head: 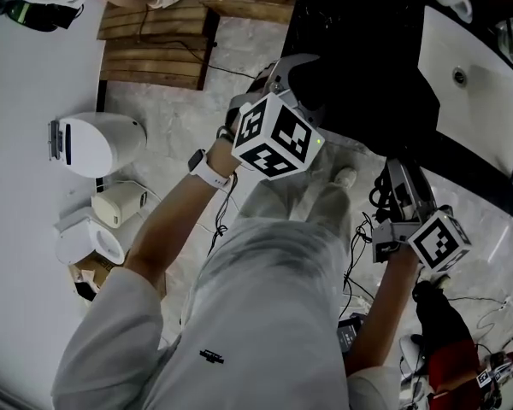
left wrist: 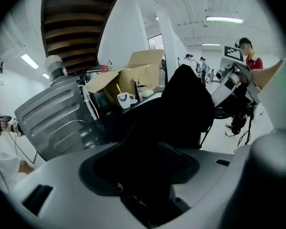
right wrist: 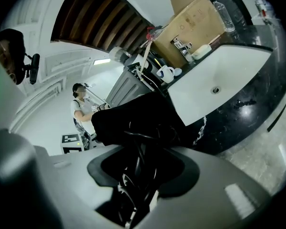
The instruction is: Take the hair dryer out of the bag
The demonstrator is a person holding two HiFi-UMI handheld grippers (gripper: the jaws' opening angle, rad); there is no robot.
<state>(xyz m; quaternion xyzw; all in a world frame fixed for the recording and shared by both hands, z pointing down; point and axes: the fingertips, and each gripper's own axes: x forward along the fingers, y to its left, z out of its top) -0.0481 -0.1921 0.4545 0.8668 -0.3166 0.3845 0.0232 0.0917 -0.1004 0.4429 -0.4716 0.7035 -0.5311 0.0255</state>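
Right now your left gripper [left wrist: 144, 171] is released, jaws wide, with the black bag [left wrist: 183, 106] in front of it — limp, matte fabric. Your right gripper [right wrist: 138, 171] grasps the bag's edge among black cords [right wrist: 133, 144]; the hair dryer is hidden.

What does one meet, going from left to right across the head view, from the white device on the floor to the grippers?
White rounded appliance → watch on the left wrist → left gripper → right gripper.

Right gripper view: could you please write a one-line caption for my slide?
Right gripper holds the black bag, cords at its jaws, beside a white sink in a dark counter.
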